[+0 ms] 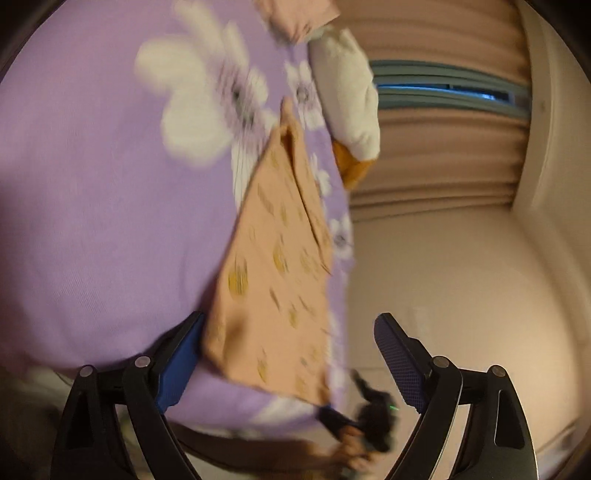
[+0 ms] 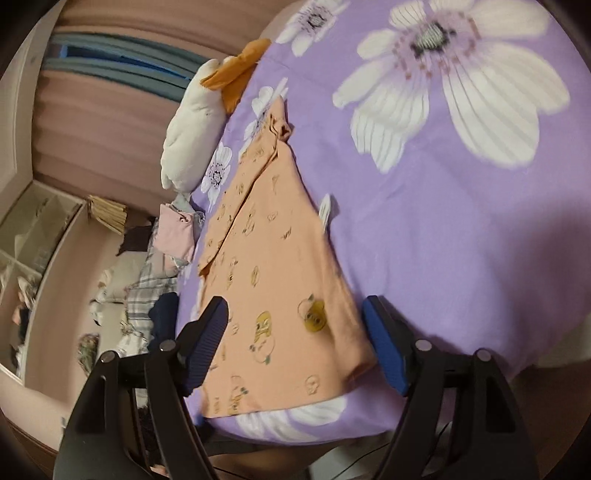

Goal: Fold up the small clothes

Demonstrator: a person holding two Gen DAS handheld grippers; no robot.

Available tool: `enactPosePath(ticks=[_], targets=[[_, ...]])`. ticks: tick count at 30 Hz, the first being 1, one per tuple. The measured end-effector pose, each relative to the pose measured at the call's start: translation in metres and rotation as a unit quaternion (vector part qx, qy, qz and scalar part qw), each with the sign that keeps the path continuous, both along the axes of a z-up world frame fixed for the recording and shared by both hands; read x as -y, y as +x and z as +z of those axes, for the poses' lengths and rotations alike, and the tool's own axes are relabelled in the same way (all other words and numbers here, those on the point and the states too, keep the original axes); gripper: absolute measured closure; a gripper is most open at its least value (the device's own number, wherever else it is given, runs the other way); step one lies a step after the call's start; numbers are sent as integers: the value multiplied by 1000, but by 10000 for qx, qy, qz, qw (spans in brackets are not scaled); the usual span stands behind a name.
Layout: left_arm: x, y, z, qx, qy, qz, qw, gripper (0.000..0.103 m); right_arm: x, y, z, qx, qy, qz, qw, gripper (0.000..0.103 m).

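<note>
A small peach garment [image 1: 273, 280] printed with yellow figures lies folded flat on the purple flowered bedsheet [image 1: 92, 221], close to the bed's edge. My left gripper [image 1: 291, 362] is open at the garment's near end; its left pad is beside the cloth and its right pad hangs past the bed edge. In the right wrist view the same garment [image 2: 273, 266], with a white tag [image 2: 327, 210] at its side, lies on the sheet [image 2: 461, 221]. My right gripper [image 2: 295, 347] is open just over its near end, a pad on each side, neither pressing the cloth.
A white and orange plush toy [image 2: 192, 129] lies at the bed's edge beyond the garment. Other clothes [image 2: 173, 236] are piled past the edge, with shelves [image 2: 29, 258] behind. Another peach piece [image 1: 295, 18] lies farther up the sheet. A hand [image 1: 354, 446] holds the other gripper.
</note>
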State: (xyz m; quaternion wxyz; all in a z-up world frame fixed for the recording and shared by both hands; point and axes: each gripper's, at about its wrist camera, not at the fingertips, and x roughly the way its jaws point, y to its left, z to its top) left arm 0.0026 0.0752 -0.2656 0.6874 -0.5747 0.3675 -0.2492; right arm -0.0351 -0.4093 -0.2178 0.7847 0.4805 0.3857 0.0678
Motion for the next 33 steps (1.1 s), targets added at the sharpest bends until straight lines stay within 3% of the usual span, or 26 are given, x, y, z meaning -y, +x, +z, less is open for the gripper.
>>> enactPosePath(ticks=[2,4,6,11,15,20,22,24,27,30,32,33], targets=[[8,1,-2,-10,-67,-75,9999,14,-7,-5,2,4,-87,69,9999,27],[16,4,6,35,254,-91,9996,14,-14,-9,1,-53,-74,154,9998,27],[27,10,12,76,446,-92,9989,14,-19,-10,-3,-102,103,159,9998,27],[53,24,11,68,393,-327,9987,14,-42,-3,-10,-87,737,393,9965,27],[69,35,21,52,879,-310,9956,14,-61,8,-7,-128,697,484,9963,27],[89,53,32,430,594,-685,9949,14,-68,22,0,8,903,387,9952,27],[97,66,31,401,588,-698,9950,14,-68,24,1,35,852,257,9960,27],[99,72,24,170,745,-576,9954,14,-68,25,-1,-79,604,154,9980,30],[97,56,27,374,989,-566,9928,17,-66,23,-7,-87,400,147,9991,42],[95,34,32,307,1966,-379,9793,25,-58,20,-10,-82,383,100,9992,50],[90,27,33,349,2176,-263,9750,25,-52,18,-12,-101,496,-26,9987,51],[83,25,33,293,2119,-117,9768,25,-49,16,-14,-93,556,-78,9984,51]])
